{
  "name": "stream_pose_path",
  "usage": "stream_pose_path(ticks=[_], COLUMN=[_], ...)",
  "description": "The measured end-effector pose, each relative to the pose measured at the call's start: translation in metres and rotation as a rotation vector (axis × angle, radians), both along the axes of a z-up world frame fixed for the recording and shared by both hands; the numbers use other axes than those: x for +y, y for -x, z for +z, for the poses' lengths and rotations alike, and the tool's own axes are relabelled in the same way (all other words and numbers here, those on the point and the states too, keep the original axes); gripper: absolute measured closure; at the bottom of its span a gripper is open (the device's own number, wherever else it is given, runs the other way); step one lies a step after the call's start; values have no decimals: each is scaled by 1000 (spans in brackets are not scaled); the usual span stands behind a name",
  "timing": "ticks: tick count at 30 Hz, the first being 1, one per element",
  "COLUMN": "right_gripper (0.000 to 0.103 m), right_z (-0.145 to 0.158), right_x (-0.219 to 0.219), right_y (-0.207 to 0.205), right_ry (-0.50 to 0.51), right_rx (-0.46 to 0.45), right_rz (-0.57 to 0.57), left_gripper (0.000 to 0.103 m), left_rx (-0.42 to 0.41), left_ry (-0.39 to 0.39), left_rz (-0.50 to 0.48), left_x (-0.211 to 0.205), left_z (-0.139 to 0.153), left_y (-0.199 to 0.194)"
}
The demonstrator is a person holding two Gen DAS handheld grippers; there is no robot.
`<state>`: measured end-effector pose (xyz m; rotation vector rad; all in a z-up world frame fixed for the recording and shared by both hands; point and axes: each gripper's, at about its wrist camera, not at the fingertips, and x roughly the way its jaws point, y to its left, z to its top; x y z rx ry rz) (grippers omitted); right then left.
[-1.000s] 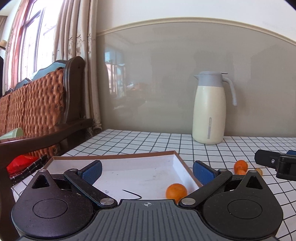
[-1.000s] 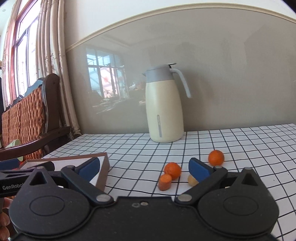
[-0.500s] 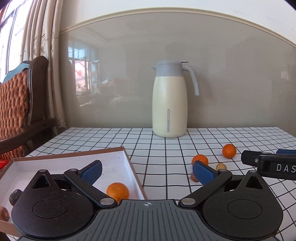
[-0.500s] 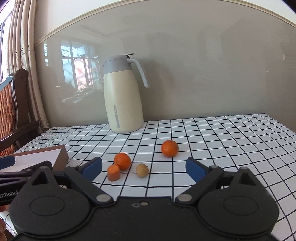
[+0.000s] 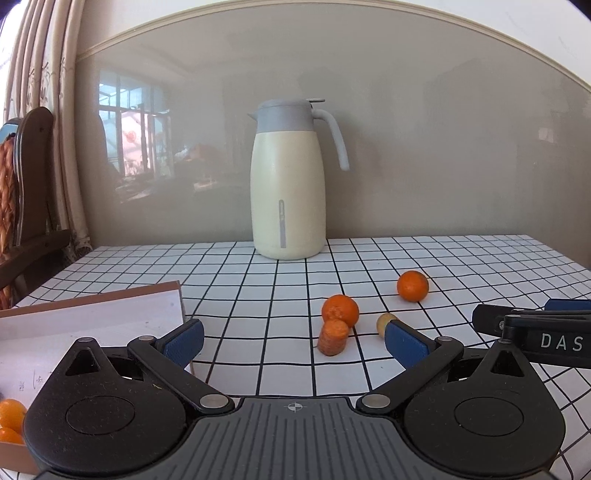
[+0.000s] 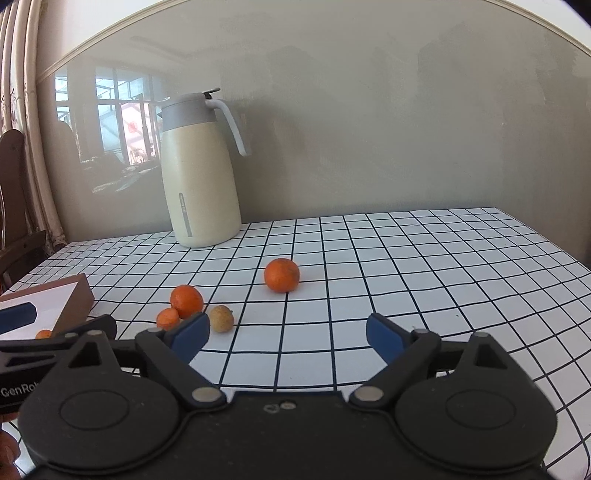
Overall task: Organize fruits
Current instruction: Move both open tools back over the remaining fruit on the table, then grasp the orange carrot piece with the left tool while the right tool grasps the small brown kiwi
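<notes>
Both the left gripper [image 5: 293, 338] and right gripper [image 6: 287, 334] are held apart, empty; the round tangerine [image 6: 282, 275] at frame centre could be nudged and rolled away.

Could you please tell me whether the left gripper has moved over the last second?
Yes. The left gripper has swung right: in its view the jug went from right to centre, and the box slid off left.

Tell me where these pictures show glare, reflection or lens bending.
Left wrist view: the glossy wall panel mirrors a bright window beside the jug; the tablecloth grid lines curve. Right wrist view: the same window reflection left of the jug; the wall trim bows into an arch; everything stays sharp.
</notes>
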<state>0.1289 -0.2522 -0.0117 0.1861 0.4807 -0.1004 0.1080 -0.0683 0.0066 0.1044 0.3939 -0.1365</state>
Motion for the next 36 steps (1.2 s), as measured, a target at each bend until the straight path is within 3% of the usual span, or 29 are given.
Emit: stream_pose_path(ticks=[21,24,31,33,36], right_gripper=[42,45,58,65,67], right_z=[-15,-17,-17,-17,-18], right_x=[-7,-7,1,2,2], right_y=[-21,-27,-45,-52,-63], right_ry=[-16,-34,-49,-65,-75], right_rx=[44,53,66,81,94], right_rz=[8,19,74,98,117], left_gripper=[0,14,21,27,33], left_rx=[63,84,117,133,156], left_ry=[-38,-39,-39,-34,-15], left_rz=[10,10,12,6,4], left_x=[-25,-26,-29,-31,-30], left_z=[-23,-25,-30,-31,-33], left_y=[-35,-43,-60,-65,-73])
